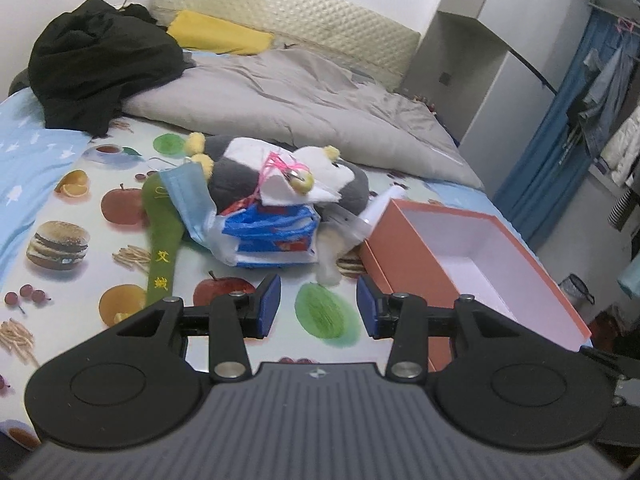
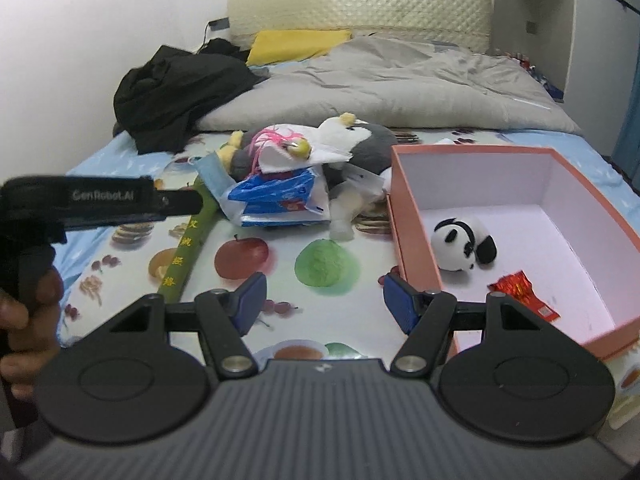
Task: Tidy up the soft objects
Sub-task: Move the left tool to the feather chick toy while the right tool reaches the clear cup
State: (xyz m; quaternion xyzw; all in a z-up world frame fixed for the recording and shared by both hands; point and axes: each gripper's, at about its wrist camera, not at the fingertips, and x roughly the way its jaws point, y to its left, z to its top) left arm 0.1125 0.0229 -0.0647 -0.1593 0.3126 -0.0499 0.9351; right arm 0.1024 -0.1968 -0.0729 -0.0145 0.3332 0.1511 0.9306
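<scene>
The orange box (image 2: 416, 248) lies open on the bed (image 2: 280, 264), holding a small panda plush (image 2: 460, 246) and a red packet (image 2: 520, 290); only the right wrist view shows these. Just left, a pile: grey penguin plush (image 1: 348, 188), blue plastic bag (image 1: 272, 232), face mask (image 1: 192, 200), green pouch (image 1: 162, 240). Left gripper (image 1: 318, 306) and right gripper (image 2: 324, 302) hover with fingers apart, empty.

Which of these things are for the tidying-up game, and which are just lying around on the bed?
For tidying: penguin plush, blue face mask, green stick, plastic bag, orange box, toy panda inside it.

Just lying about: black clothes, grey duvet, yellow pillow.
</scene>
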